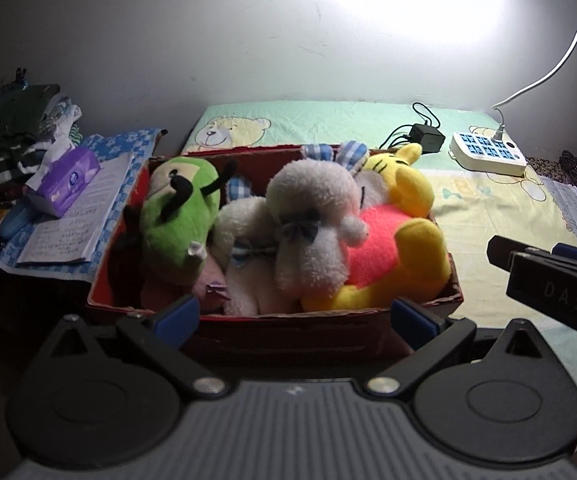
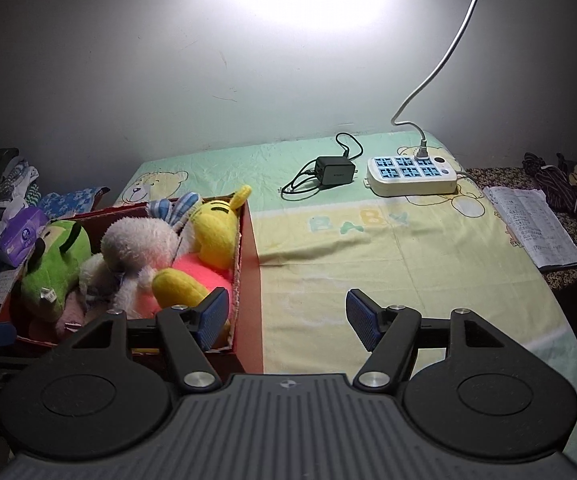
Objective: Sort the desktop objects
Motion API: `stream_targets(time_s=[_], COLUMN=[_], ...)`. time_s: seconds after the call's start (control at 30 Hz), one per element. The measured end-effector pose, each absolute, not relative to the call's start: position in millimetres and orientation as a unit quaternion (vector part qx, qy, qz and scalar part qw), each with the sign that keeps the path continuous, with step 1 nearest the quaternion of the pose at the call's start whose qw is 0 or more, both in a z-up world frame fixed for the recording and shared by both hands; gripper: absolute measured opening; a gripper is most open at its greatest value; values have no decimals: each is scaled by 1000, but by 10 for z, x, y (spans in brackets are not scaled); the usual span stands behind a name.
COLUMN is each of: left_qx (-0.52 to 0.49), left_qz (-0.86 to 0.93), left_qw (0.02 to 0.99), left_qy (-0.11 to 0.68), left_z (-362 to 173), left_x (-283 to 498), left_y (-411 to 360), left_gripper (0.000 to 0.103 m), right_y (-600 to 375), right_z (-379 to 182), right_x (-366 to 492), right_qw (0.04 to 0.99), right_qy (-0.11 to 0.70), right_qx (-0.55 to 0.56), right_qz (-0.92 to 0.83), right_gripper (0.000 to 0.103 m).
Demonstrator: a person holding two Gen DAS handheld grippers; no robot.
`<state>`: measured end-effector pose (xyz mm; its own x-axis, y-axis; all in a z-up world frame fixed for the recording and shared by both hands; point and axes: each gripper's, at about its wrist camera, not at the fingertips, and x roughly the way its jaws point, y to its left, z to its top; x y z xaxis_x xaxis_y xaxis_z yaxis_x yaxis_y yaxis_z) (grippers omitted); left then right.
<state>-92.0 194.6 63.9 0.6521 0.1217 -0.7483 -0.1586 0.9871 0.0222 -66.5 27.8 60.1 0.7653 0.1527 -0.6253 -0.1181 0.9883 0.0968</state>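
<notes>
Here we are holding the left gripper (image 1: 294, 314) wide open and empty at the near wall of the red box (image 1: 288, 320), where the green plush (image 1: 176, 220), white plush (image 1: 308, 220) and yellow bear (image 1: 400, 248) are lying. Our right gripper (image 2: 286, 316) is hovering open over the sheet (image 2: 408, 260), seemingly touching nothing.
</notes>
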Motion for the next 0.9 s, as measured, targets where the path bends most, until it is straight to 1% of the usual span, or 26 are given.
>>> stream_targets(time_s=[0.1, 0.4, 0.63, 0.9], left_qx=[-19, -9, -9, -5], left_qz=[85, 100, 116, 116], left_qw=[912, 910, 905, 901], left_qy=[400, 402, 410, 419], left_z=[695, 754, 753, 727], left_x=[-918, -861, -794, -759], left_y=[2073, 2375, 2602, 2689], left_gripper=[102, 102, 102, 102], right_y=[408, 748, 956, 1041], right_z=[684, 809, 830, 805], right_x=[-694, -694, -665, -639], right_qw=[944, 949, 949, 948], right_qy=[322, 302, 301, 304], right_qx=[25, 22, 21, 24], right_qz=[74, 88, 96, 89], right_gripper=[72, 72, 73, 76])
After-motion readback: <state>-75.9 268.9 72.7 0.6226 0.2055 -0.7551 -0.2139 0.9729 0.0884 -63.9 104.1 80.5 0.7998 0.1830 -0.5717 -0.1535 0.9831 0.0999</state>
